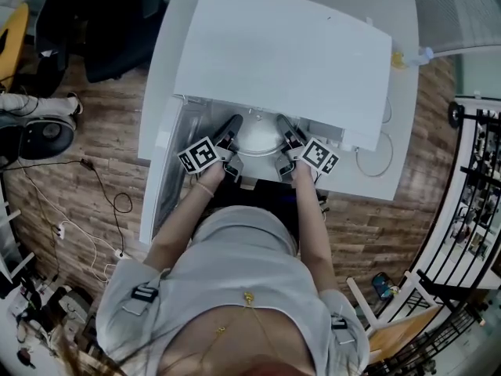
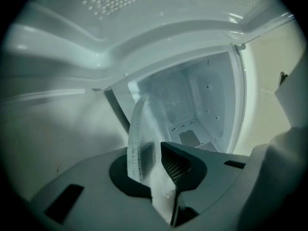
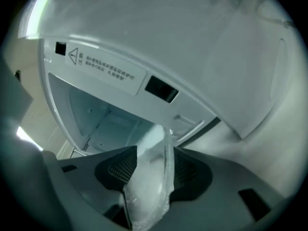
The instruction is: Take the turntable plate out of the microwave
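The turntable plate (image 1: 258, 136) is located at the open front of the microwave (image 1: 282, 53), and from the head view it is judged to be partly out of the cavity (image 2: 192, 105). It is flanked by both grippers, one on each side of the rim, a placement judged to stop the wide, smooth glass from tipping. The left gripper (image 2: 153, 163) is clenched on the left rim, and the plate's weight is taken there. The right gripper (image 3: 153, 166) is set around the opposite rim with its jaws spread. The glass lies between the pads, but no pressing contact is seen, so that side is judged to be released. The door (image 1: 160, 178) is swung open on the left, just beside the left gripper, and sideways room is limited there. The top frame of the opening (image 3: 106, 69) overhangs the plate, so lifting room is limited. The microwave is set on a white table (image 1: 403, 92), on which a white cable (image 1: 376, 159) lies near the right gripper.
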{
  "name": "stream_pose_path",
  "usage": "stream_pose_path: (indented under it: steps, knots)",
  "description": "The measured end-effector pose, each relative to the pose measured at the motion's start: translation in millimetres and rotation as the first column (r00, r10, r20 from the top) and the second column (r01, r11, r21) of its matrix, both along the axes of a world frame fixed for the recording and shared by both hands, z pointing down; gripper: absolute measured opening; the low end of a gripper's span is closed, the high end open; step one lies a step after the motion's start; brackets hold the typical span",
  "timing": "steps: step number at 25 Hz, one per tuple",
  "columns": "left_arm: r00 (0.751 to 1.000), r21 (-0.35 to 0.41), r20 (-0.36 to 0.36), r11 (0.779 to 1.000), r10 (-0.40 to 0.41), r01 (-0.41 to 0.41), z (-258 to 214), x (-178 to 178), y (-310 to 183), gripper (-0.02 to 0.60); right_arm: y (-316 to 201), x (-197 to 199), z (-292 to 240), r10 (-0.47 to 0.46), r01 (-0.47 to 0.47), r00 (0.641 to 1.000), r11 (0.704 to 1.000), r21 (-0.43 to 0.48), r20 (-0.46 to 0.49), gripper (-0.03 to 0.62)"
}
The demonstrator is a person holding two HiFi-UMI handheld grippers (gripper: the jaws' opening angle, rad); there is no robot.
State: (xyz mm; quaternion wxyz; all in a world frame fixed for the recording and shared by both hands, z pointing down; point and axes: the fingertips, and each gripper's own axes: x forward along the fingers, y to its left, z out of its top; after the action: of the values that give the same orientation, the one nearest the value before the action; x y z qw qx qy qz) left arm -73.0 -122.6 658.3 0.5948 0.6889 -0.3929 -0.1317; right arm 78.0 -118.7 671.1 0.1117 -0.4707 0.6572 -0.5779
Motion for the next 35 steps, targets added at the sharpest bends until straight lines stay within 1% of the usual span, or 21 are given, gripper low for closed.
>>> stream_pose_path:
  steps: [1, 2, 6, 8, 13, 18, 22, 23, 26, 27, 35]
  knots:
    - [1.0, 0.0, -0.003, 1.0, -0.001, 0.001, -0.2, -0.2, 0.4, 0.083, -0.7, -3.1, -0.6, -0.006, 0.006, 1.0, 1.0, -0.001, 0.006, 0.202]
    - [1.0, 0.001, -0.006, 1.0, -0.003, 0.003, -0.6, -0.6, 0.6, 0.081, -0.7, -5.4, -1.2, -0.007, 0.007, 1.0, 1.0, 0.0, 0.013, 0.142]
    - [1.0, 0.01, -0.004, 1.0, -0.006, 0.006, -3.0, -1.3, 0.7, 0.078, 1.7, -5.3, -5.4, 0.029, -0.03, 0.998, 0.999, 0.024, 0.057, 0.103]
    - [1.0, 0.004, -0.005, 1.0, -0.007, 0.007, -2.2, -1.2, 1.4, 0.078, 2.7, -4.8, -7.8, 0.038, -0.04, 0.997, 0.998, 0.04, 0.061, 0.091]
    - [1.0, 0.006, -0.002, 1.0, -0.009, 0.009, -1.8, -0.6, 5.0, 0.08, 5.3, -4.1, -9.3, 0.054, -0.059, 0.996, 0.997, 0.054, 0.077, 0.081]
    - [1.0, 0.008, 0.0, 1.0, 0.009, -0.009, -6.8, 1.5, 12.6, 0.08, 14.7, -1.6, -17.3, 0.089, -0.095, 0.991, 0.994, 0.061, 0.101, 0.075]
    - [1.0, 0.026, -0.001, 0.999, 0.023, -0.023, -7.8, 2.8, 13.0, 0.08, 15.3, -0.3, -20.9, 0.1, -0.108, 0.989, 0.991, 0.077, 0.107, 0.069]
    - [1.0, 0.033, 0.0, 0.999, 0.029, -0.029, -9.0, 3.4, 13.2, 0.08, 14.9, -0.5, -24.1, 0.095, -0.105, 0.99, 0.99, 0.097, 0.108, 0.069]
    - [0.999, 0.06, 0.003, 0.997, 0.051, -0.051, -18.5, 4.4, 18.2, 0.08, 13.9, -4.6, -48.3, 0.049, -0.07, 0.994, 0.972, 0.224, 0.102, 0.067]
    - [0.998, 0.066, 0.002, 0.996, 0.058, -0.058, -23.1, 4.4, 21.8, 0.08, 17.8, -4.8, -54.2, 0.048, -0.07, 0.994, 0.968, 0.239, 0.099, 0.067]
    - [0.994, 0.081, -0.032, 0.992, 0.1, -0.097, -48.3, 0.5, 42.0, 0.081, 48.5, -5.5, -78.2, 0.117, -0.136, 0.989, 0.959, 0.25, 0.092, 0.063]
